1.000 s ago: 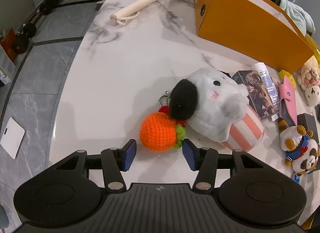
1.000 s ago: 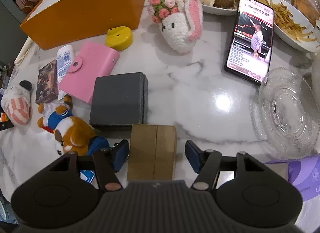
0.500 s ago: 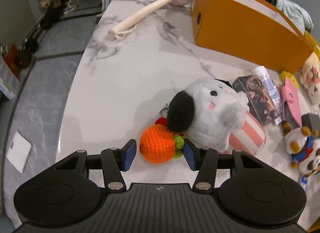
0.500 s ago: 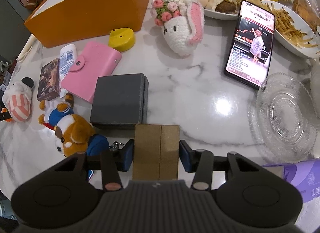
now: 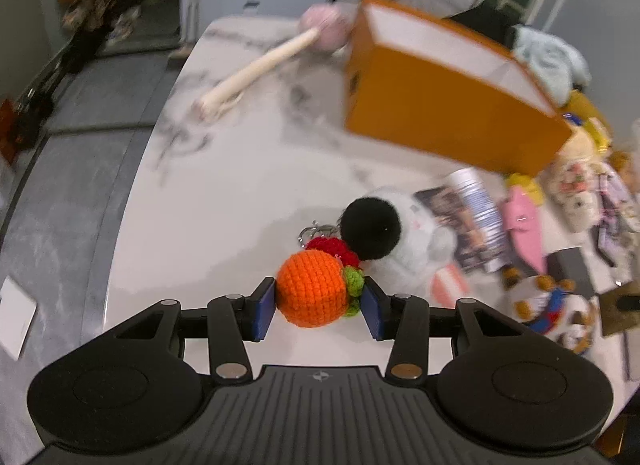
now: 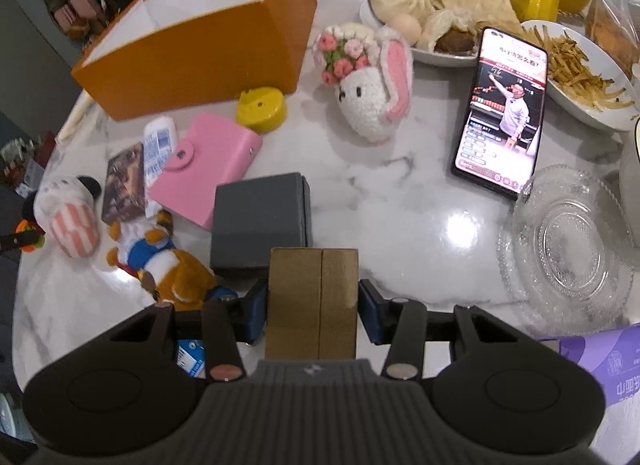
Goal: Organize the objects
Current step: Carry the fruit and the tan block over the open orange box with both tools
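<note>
In the left wrist view an orange crochet ball (image 5: 312,289) with green leaves sits between the blue pads of my left gripper (image 5: 318,307). The jaws are closing and both pads touch it. A red crochet piece and a key ring trail behind it, next to a grey plush with a black ear (image 5: 416,241). In the right wrist view my right gripper (image 6: 312,311) is shut on a flat brown cardboard box (image 6: 312,289), its near end hidden under the gripper body. An open orange box (image 6: 200,61) stands at the back left of the marble table (image 6: 400,205).
Ahead of the right gripper lie a grey box (image 6: 260,221), pink wallet (image 6: 208,169), bear toys (image 6: 160,253), crochet bunny (image 6: 368,93), phone (image 6: 504,113) and glass plate (image 6: 568,241). Food dishes stand at the back. The table edge (image 5: 132,201) runs left of the left gripper.
The left gripper moved in around the orange ball, narrowed onto it and rose. The right gripper's jaws closed on the brown box and have stayed there.
</note>
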Tool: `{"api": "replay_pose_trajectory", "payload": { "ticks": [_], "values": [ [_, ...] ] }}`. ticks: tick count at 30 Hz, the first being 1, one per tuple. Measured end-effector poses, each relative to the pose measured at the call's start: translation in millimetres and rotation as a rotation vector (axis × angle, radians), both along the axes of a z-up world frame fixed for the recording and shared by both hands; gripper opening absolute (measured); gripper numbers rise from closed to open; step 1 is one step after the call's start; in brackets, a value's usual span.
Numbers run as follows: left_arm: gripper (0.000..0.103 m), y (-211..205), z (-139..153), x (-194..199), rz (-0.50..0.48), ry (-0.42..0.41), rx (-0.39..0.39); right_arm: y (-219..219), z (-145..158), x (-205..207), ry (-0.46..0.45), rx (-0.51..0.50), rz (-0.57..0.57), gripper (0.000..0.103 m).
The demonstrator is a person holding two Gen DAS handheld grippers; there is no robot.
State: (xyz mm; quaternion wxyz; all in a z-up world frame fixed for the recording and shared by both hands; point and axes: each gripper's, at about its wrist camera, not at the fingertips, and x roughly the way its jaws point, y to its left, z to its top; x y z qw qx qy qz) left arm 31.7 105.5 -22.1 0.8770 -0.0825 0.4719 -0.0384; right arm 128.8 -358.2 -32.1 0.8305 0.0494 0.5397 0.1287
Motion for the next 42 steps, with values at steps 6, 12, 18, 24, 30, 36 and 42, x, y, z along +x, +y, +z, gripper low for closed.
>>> {"api": "replay_pose_trajectory", "payload": {
  "ticks": [6, 12, 18, 24, 30, 36, 42],
  "values": [
    [0.052, -17, 35, -9, -0.051, -0.102, -0.067, 3, 24, 1, -0.063, 0.070, -0.011, 0.049],
    [0.052, -45, 48, -4, -0.123, -0.156, -0.091, 15, 45, 3, -0.109, 0.131, -0.016, 0.049],
    [0.052, -77, 54, 13, -0.200, -0.176, -0.147, 33, 74, 12, -0.186, 0.201, -0.074, 0.049],
    [0.052, -101, 45, 42, -0.160, -0.133, -0.175, 44, 94, 24, -0.221, 0.282, -0.118, 0.049],
    [0.052, -123, 58, 51, -0.177, -0.156, -0.110, 44, 102, 27, -0.249, 0.232, -0.105, 0.049],
    [0.052, -128, 69, 75, -0.151, -0.222, -0.028, 38, 96, 41, -0.306, 0.149, -0.071, 0.049],
    [0.052, -124, 67, 97, -0.134, -0.231, 0.024, 59, 96, 88, -0.312, 0.102, -0.063, 0.049]
  ]
}}
